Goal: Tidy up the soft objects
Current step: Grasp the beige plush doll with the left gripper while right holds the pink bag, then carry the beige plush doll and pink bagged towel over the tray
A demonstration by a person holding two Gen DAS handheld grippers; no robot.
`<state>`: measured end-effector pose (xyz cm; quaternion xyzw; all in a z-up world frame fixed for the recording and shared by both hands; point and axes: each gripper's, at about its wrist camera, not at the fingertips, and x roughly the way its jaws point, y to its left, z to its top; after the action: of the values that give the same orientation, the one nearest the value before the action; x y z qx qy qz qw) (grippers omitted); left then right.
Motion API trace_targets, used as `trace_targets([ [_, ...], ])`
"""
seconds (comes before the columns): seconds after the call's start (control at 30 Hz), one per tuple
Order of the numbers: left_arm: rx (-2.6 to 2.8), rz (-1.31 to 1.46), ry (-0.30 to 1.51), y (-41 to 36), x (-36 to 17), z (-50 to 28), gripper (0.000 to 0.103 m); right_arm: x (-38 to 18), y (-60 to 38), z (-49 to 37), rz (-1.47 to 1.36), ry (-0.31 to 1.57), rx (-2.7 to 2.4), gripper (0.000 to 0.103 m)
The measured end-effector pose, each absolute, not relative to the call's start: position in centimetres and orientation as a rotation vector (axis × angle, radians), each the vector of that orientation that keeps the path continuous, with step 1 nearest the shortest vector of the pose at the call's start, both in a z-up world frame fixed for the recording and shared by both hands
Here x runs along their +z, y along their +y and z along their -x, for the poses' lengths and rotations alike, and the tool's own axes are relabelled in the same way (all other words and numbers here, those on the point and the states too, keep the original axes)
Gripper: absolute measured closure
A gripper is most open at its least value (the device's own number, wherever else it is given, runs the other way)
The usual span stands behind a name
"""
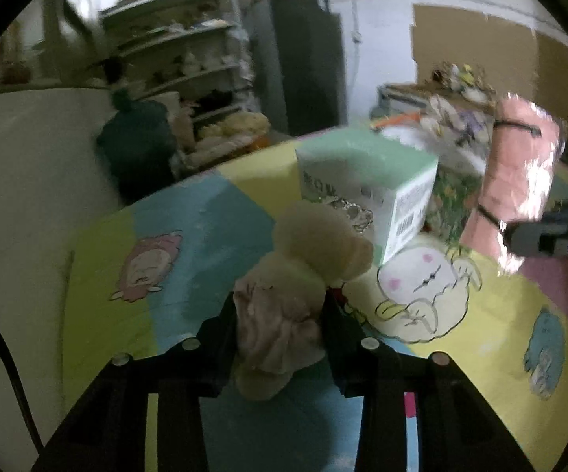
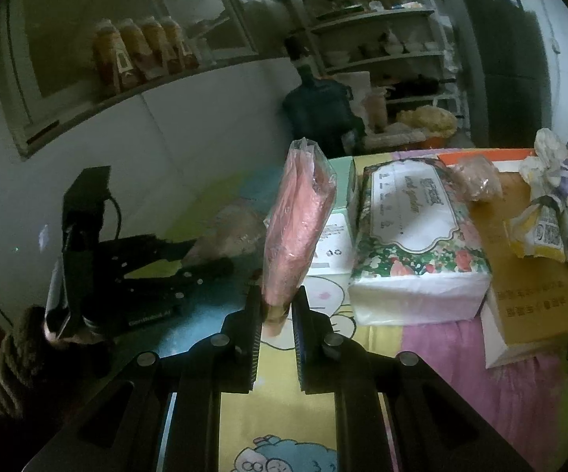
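A beige plush bear (image 1: 303, 275) in a pinkish garment lies on the cartoon play mat (image 1: 189, 236), right between the fingers of my left gripper (image 1: 280, 314). Both pads touch its sides, so the gripper is shut on it. The right wrist view shows the same bear (image 2: 229, 232) as a blur at the left. My right gripper (image 2: 278, 306) is shut on the lower end of a pink soft pack in clear plastic (image 2: 299, 220) and holds it upright above the mat. In the left wrist view that pink pack (image 1: 520, 181) stands at the right.
A green and white box (image 1: 366, 188) stands just behind the bear. A floral tissue pack (image 2: 414, 236), a yellow cardboard box (image 2: 532, 275) and small packets (image 2: 551, 228) lie to the right. A white cabinet (image 1: 28, 196) borders the mat's left.
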<state>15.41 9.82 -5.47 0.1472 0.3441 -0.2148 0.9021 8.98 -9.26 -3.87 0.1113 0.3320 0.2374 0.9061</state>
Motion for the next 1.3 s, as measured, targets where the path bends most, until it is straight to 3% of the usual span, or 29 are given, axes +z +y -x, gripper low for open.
trace_targets([
  [0.57, -0.258, -0.09, 0.506, 5.7, 1.7, -6.6, 0.063, -1.2, -12.9, -5.3, -0.249, 0.574, 0.476, 0.088],
  [1.3, -0.209, 0.003, 0.544, -5.0, 1.5, -6.8, 0.063, -0.2, -23.4, -4.0, -0.35, 0.488, 0.357, 0.088],
])
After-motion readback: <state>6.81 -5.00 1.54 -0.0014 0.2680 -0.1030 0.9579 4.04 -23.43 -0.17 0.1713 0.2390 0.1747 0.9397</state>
